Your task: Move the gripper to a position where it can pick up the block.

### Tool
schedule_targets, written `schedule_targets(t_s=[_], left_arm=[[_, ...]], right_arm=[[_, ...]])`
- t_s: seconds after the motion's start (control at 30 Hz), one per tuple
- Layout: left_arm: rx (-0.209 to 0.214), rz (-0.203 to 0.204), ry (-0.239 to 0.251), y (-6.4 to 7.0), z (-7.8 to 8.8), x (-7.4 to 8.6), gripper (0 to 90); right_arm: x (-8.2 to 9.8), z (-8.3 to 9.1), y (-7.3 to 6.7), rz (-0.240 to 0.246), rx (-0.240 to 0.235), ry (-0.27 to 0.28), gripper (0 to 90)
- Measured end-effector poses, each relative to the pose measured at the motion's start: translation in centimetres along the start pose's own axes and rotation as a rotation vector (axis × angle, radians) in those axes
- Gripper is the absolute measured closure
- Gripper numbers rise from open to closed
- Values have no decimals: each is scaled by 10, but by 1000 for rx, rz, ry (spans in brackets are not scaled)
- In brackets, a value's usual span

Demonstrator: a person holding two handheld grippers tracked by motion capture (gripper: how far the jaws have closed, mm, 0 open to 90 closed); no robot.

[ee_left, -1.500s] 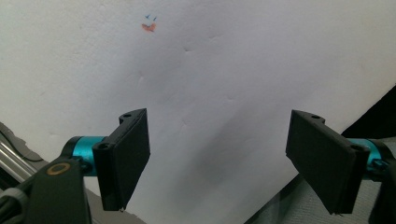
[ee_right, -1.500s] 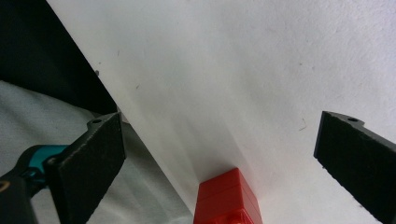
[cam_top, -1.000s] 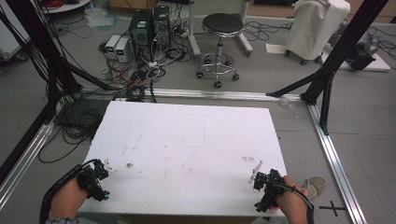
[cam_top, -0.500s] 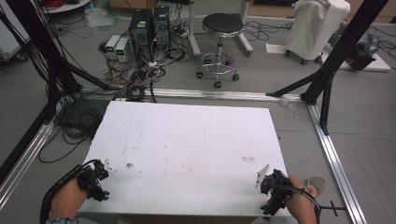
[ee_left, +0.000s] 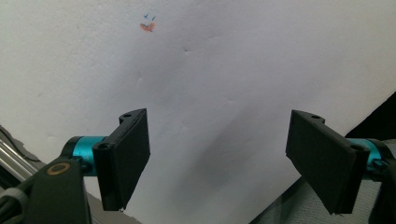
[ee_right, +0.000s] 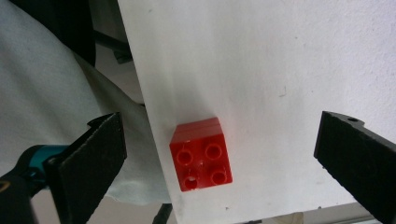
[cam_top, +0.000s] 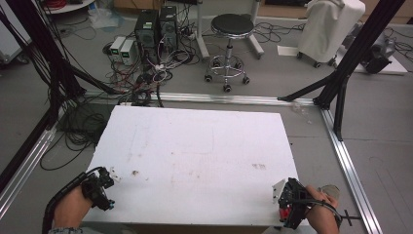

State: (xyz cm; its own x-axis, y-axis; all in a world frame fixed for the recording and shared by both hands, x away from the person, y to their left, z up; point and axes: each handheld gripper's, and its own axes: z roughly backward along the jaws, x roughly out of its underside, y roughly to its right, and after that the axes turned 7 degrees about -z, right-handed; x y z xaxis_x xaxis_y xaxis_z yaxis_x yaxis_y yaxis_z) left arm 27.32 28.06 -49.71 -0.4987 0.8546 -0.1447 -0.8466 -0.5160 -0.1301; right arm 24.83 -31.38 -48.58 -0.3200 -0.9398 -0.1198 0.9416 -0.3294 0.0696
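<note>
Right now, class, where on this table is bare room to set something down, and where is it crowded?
Nearly all of the white table is bare, from the far edge to the two near corners. The left gripper occupies the near-left corner; the right gripper and a red brick occupy the near-right.

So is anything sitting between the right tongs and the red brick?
Nothing visible. The red brick sits alone near the white table's edge, in the open gap between the right tongs, whose jaws stand wide apart.
</note>
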Motion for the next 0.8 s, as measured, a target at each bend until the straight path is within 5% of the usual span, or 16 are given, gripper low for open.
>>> schedule_targets(t_s=[0.8], left_arm=[[0,-11,-7,1,-1,-1,220]], right_arm=[[20,-24,-2,109,7,-39,16]])
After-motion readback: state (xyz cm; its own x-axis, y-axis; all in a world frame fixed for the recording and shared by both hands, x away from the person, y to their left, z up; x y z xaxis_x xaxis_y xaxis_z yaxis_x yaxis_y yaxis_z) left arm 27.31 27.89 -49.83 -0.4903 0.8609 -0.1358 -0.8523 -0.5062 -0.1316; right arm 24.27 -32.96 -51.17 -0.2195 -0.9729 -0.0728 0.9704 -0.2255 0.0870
